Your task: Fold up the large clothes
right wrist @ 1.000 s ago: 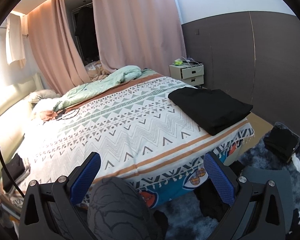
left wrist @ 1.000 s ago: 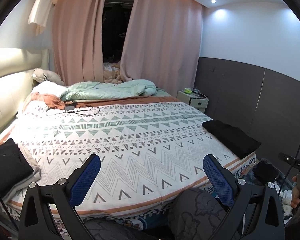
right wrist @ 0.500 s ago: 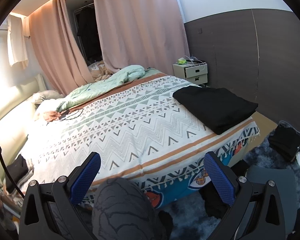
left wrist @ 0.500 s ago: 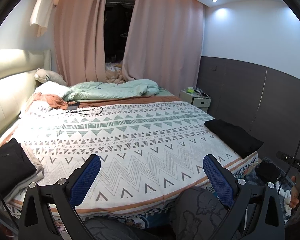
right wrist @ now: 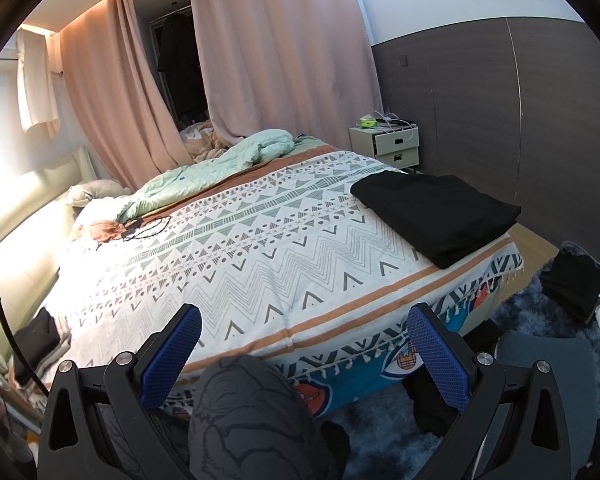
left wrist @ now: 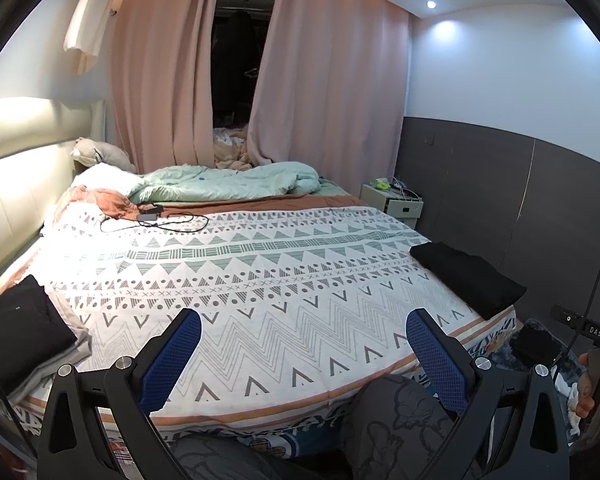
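A folded black garment (left wrist: 468,278) lies at the right front corner of the patterned bedspread (left wrist: 260,280); it also shows in the right wrist view (right wrist: 436,216). A second folded black garment (left wrist: 20,326) rests on a grey one at the left front corner, seen small in the right wrist view (right wrist: 36,336). My left gripper (left wrist: 302,344) is open and empty, held in front of the bed's near edge. My right gripper (right wrist: 304,344) is open and empty, also short of the bed edge (right wrist: 340,320).
My knees (right wrist: 252,412) are below the grippers. A mint duvet (left wrist: 228,184), pillows and a cable (left wrist: 156,220) lie at the far side. A nightstand (right wrist: 388,144) stands by the dark wall. Dark clothes (right wrist: 572,284) lie on the blue rug (right wrist: 520,316) at right.
Both grippers have risen and pulled back slightly, so the bed sits lower in both views. Nothing was taken hold of; both stay open.
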